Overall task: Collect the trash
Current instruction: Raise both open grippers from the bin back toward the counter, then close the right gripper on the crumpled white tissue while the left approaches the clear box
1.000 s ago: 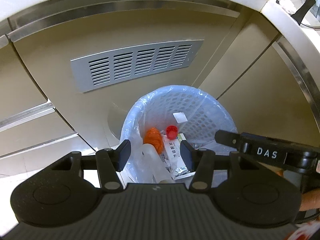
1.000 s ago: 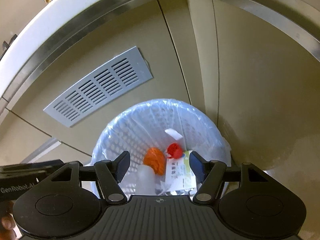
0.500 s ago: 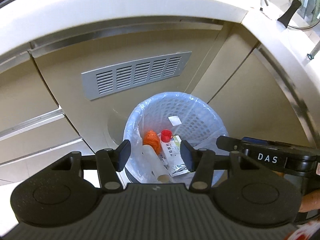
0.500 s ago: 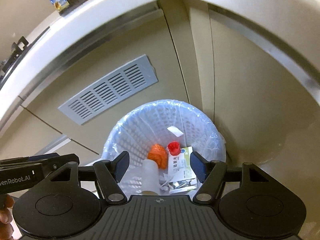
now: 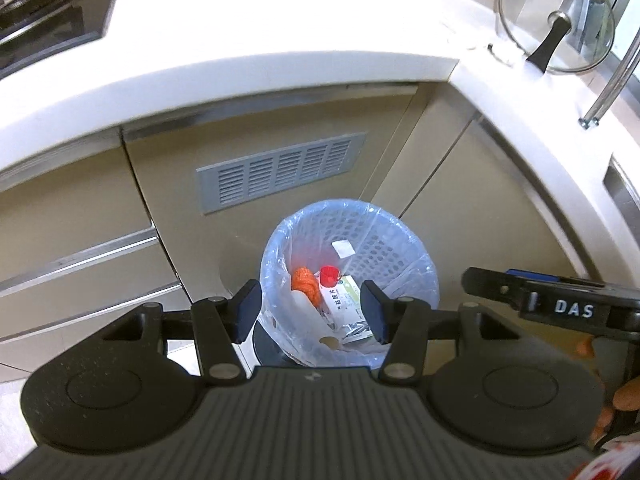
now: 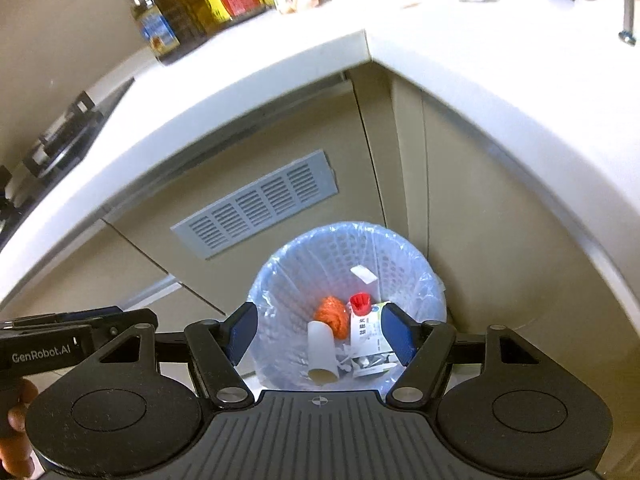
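The left tool (image 5: pixel 312 312) hangs above the bin with its jaws apart and nothing between them; the right tool (image 6: pixel 318 334) is the same, released and empty, and its jaws stand a little wider. Both point steeply down at the trash bin (image 5: pixel 416 248), which stands on the floor in the inner corner of the cabinets, just below the grey vent (image 5: pixel 280 172).

The collected trash already lies inside the bag: an orange crumpled piece (image 6: pixel 332 316), a red cap (image 6: pixel 360 304), a white cardboard tube (image 6: pixel 320 354) and a printed packet (image 6: pixel 366 332).

What can go wrong now is, I think, mostly about the surface (image 5: pixel 248 36) above. Its white edge overhangs the bin on the far and right sides. If a tool goes up without looking, its fingers may hit this edge. On the right part stands a glass lid (image 5: pixel 556 20) leaning upright, and on the far side some oil bottles (image 6: pixel 188 4); a careless sweep could knock them over. Small scraps beside the glass lid may be the next trash, but they are too small to tell. The thin bag liner could also catch on a finger.
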A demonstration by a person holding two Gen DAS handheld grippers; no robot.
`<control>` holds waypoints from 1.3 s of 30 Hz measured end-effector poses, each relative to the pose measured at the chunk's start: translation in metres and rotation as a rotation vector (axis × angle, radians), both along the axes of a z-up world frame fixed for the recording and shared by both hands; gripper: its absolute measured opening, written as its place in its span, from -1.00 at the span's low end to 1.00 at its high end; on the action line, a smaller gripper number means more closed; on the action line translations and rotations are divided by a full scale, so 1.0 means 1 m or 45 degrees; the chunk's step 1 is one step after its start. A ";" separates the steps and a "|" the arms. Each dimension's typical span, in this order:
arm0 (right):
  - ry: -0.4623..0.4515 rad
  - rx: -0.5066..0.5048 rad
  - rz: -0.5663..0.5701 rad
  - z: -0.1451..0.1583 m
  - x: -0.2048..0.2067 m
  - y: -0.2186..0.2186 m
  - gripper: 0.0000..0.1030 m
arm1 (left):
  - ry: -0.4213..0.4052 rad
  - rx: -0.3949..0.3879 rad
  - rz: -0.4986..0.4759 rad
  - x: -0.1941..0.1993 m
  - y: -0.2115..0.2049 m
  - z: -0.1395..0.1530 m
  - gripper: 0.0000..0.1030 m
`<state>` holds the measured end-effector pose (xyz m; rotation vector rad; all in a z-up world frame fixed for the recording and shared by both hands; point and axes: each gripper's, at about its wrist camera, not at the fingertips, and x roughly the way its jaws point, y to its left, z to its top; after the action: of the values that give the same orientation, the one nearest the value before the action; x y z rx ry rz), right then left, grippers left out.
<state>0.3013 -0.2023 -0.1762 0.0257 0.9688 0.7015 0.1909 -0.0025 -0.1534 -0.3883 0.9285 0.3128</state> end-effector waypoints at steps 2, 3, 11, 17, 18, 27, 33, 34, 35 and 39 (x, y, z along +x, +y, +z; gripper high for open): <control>-0.015 0.009 -0.014 0.012 -0.005 -0.007 0.33 | -0.014 0.014 -0.008 -0.005 0.001 0.010 -0.02; -0.021 0.015 -0.022 0.017 -0.006 -0.010 0.33 | -0.023 0.023 -0.014 -0.006 0.001 0.015 -0.02; -0.078 0.053 -0.068 0.052 -0.018 -0.034 0.33 | -0.123 0.056 -0.059 -0.010 -0.003 0.050 -0.02; -0.118 0.064 -0.100 0.071 -0.013 -0.050 0.33 | -0.170 0.073 -0.094 -0.002 -0.008 0.068 -0.02; -0.123 0.065 -0.101 0.073 -0.010 -0.052 0.33 | -0.179 0.075 -0.096 0.000 -0.008 0.071 -0.02; -0.196 0.092 -0.090 0.094 0.033 -0.062 0.33 | -0.238 0.125 -0.060 0.037 -0.003 0.093 -0.02; -0.257 0.102 -0.164 0.103 0.089 -0.074 0.33 | -0.266 0.151 -0.061 0.082 -0.003 0.100 -0.02; -0.268 0.104 -0.179 0.104 0.101 -0.077 0.33 | -0.268 0.158 -0.066 0.091 -0.004 0.100 -0.02; -0.278 0.105 -0.195 0.106 0.113 -0.079 0.33 | -0.271 0.166 -0.069 0.101 -0.005 0.101 -0.02; -0.314 0.107 -0.246 0.109 0.156 -0.082 0.33 | -0.276 0.184 -0.077 0.141 -0.006 0.102 -0.02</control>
<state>0.4571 -0.2840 -0.0676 0.1031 0.6896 0.5520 0.3322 -0.0087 -0.0510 -0.2552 0.6992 0.2746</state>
